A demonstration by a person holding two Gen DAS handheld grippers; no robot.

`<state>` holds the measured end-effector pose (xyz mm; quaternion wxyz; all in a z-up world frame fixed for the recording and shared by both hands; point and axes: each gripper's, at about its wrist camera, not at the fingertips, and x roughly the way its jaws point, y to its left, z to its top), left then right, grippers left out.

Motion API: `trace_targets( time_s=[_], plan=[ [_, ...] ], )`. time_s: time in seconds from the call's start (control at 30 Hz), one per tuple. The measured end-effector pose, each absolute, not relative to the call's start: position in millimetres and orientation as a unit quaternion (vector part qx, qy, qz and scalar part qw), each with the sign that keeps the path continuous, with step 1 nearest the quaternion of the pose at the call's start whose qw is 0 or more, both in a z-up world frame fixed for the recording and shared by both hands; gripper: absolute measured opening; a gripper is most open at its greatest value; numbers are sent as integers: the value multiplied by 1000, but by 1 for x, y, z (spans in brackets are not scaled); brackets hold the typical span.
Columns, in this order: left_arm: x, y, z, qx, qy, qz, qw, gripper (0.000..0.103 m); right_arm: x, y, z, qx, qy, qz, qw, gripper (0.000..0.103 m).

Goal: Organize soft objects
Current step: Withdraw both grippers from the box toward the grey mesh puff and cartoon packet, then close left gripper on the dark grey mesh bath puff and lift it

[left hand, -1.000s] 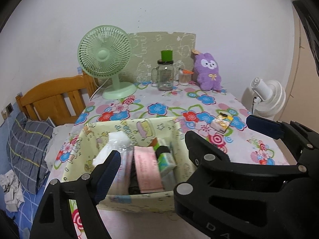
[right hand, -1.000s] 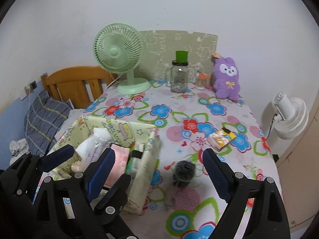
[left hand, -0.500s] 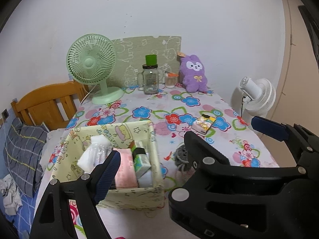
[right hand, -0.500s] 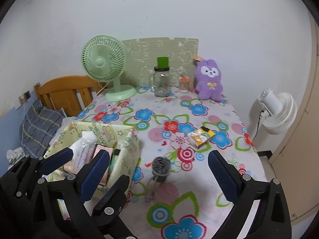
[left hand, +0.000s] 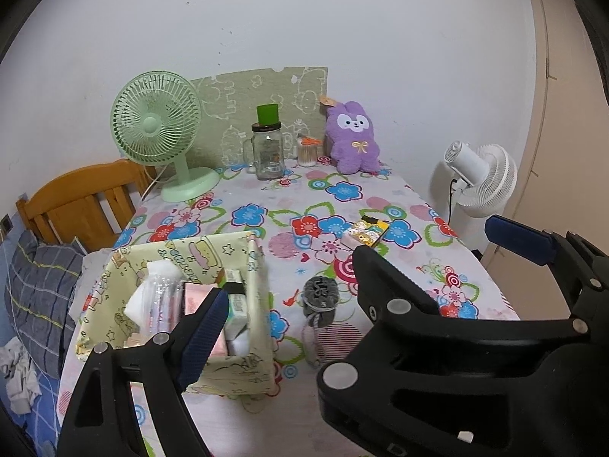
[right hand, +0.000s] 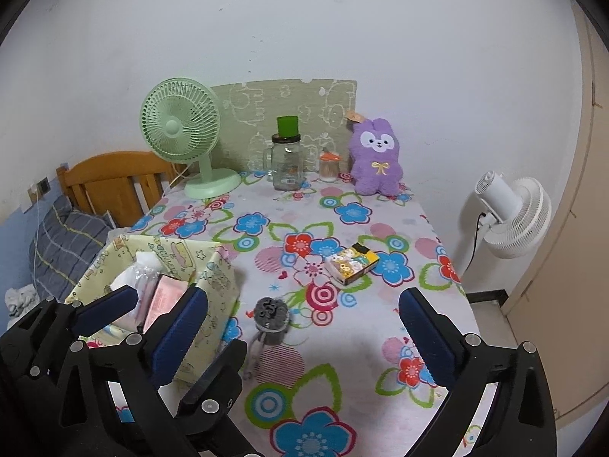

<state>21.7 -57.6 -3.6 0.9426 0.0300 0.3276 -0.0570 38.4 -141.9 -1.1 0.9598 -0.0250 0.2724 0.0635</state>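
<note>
1. The grey drawstring pouch (right hand: 271, 319) lies on the flowered counter (right hand: 342, 350), just beside the right wall of the yellow fabric bin (right hand: 219, 278), its cord trailing toward the near edge.
2. The bin stands at the counter's near left corner, holding a pink packet (right hand: 165, 299), a clear wrapped bundle (left hand: 160, 301) and small cartons.
3. The right gripper (right hand: 300, 327) hovers over the pouch with its fingers spread wide, having just been opening; the pouch sits between them, untouched.
4. The left gripper (left hand: 357, 278) hangs above the bin and pouch, fingers also spread and just widened, pinching nothing.
5. A patterned small box (right hand: 352, 262) lies further in, well apart from the pouch.
6. At the far edge stand a purple plush rabbit (right hand: 377, 160), a glass jar (right hand: 287, 162) and a green fan (right hand: 182, 129).
</note>
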Motion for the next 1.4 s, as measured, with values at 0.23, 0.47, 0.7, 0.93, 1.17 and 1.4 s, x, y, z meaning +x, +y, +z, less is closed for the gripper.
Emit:
trace_targets(
  time_s=[0.23, 0.47, 0.7, 0.93, 1.17, 1.4],
  plan=[
    [25, -77, -9, 34, 323, -52, 944, 97, 44, -161, -7, -22, 282, 64, 957, 102],
    [36, -95, -18, 37, 337, -60, 939, 97, 54, -180, -16, -18, 293, 56, 954, 102],
    [46, -109, -27, 37, 333, -52, 941, 97, 67, -196, -28, -7, 306, 53, 951, 102],
    [56, -119, -37, 34, 336, -52, 940, 97, 78, -206, -36, -12, 293, 41, 955, 102],
    [70, -124, -49, 28, 349, -54, 935, 97, 93, -213, -46, -17, 295, 39, 954, 102],
    [88, -124, -65, 20, 364, -36, 931, 96, 111, -215, -61, -14, 307, 30, 951, 102]
  ],
)
